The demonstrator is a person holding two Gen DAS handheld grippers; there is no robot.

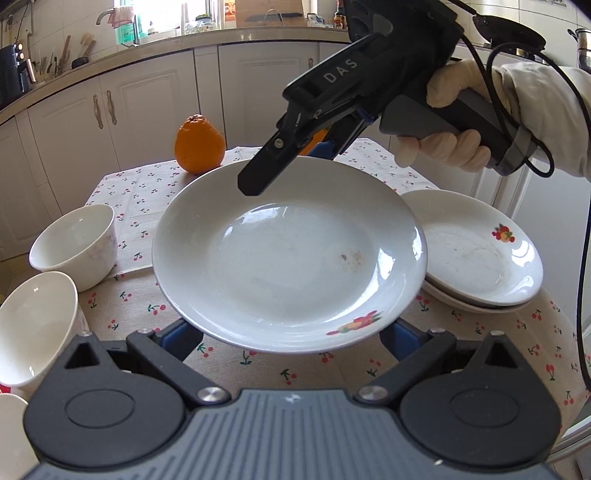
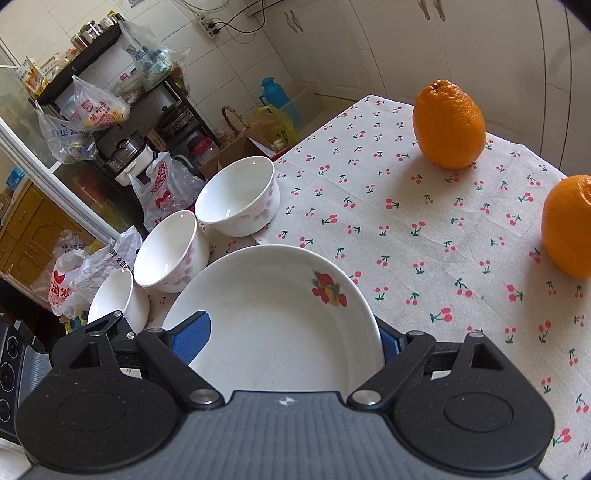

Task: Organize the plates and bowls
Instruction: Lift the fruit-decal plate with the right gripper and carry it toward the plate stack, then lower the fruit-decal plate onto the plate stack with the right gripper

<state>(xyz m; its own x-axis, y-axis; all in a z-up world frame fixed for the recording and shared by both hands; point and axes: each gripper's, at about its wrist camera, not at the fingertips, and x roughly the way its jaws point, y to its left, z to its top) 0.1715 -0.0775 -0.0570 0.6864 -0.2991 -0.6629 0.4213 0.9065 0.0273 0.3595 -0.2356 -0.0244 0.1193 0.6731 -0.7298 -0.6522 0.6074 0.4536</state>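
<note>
Holding one white plate point(image 1: 288, 254) raised above the table point(image 1: 155, 184), both grippers take part: the right gripper point(image 1: 255, 184) clamps its rim at twelve o'clock, while the left gripper point(image 1: 291, 341) sits at six o'clock with fingers spread wide under the rim, grip unclear. Two plates are already stacked point(image 1: 480, 254) at three o'clock. Three bowls point(image 2: 236, 195) at nine o'clock remain separate, so I judge the task partly done.

Cream cabinets point(image 1: 140, 99) are lining the wall beneath a cluttered countertop point(image 1: 110, 55). Daylight is entering through a window point(image 1: 166, 14). A black shelving rack point(image 2: 122, 103), hung with plastic bags point(image 2: 92, 107), is standing against tiled walls point(image 2: 236, 66).
</note>
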